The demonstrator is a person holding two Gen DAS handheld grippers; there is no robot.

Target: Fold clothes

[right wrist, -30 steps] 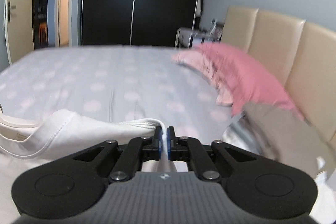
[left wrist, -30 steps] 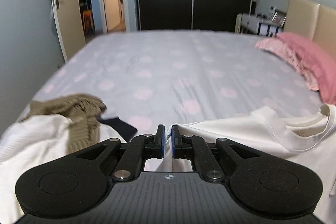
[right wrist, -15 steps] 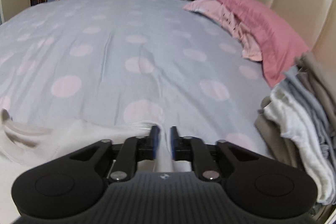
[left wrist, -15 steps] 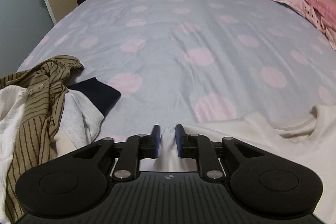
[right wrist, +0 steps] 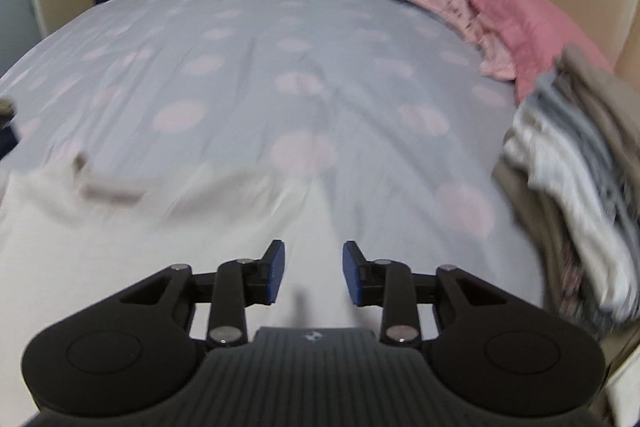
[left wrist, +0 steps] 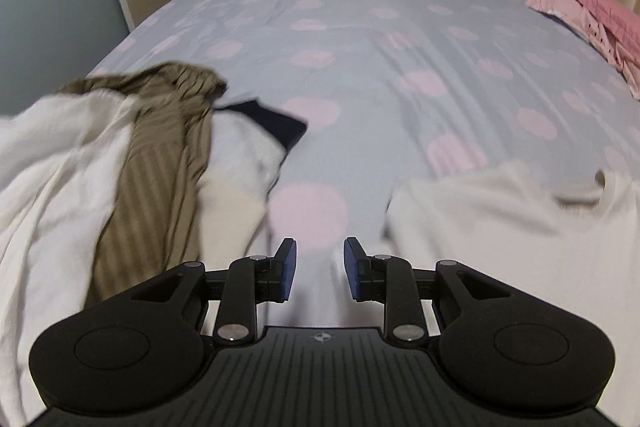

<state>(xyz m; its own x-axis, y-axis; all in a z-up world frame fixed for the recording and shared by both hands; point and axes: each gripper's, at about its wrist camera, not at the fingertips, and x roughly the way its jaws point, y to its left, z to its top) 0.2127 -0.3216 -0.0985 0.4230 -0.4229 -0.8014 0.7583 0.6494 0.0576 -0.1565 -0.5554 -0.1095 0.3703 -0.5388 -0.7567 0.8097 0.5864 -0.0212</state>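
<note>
A cream T-shirt (left wrist: pixel 500 227) lies spread on the bed, its neck opening toward the right in the left wrist view. The same T-shirt (right wrist: pixel 152 227) fills the lower left of the right wrist view. My left gripper (left wrist: pixel 319 269) hovers over the shirt's left shoulder edge, jaws opening, the cloth lying below the gap and no pad pressing it. My right gripper (right wrist: pixel 312 273) hangs over the shirt's right shoulder, jaws opening too, with cloth under the gap but free of the pads.
A heap of unfolded clothes (left wrist: pixel 100 167), white, olive striped and navy, lies at the left. Folded garments (right wrist: pixel 572 187) are stacked at the right by pink pillows (right wrist: pixel 500 15). The grey bedspread (left wrist: pixel 360 47) with pink dots stretches ahead toward dark wardrobes and a doorway.
Both grippers sank toward the bed and tilted down. Each was shut on a shoulder of the T-shirt, then its jaws parted and the shirt dropped flat onto the bedspread.
</note>
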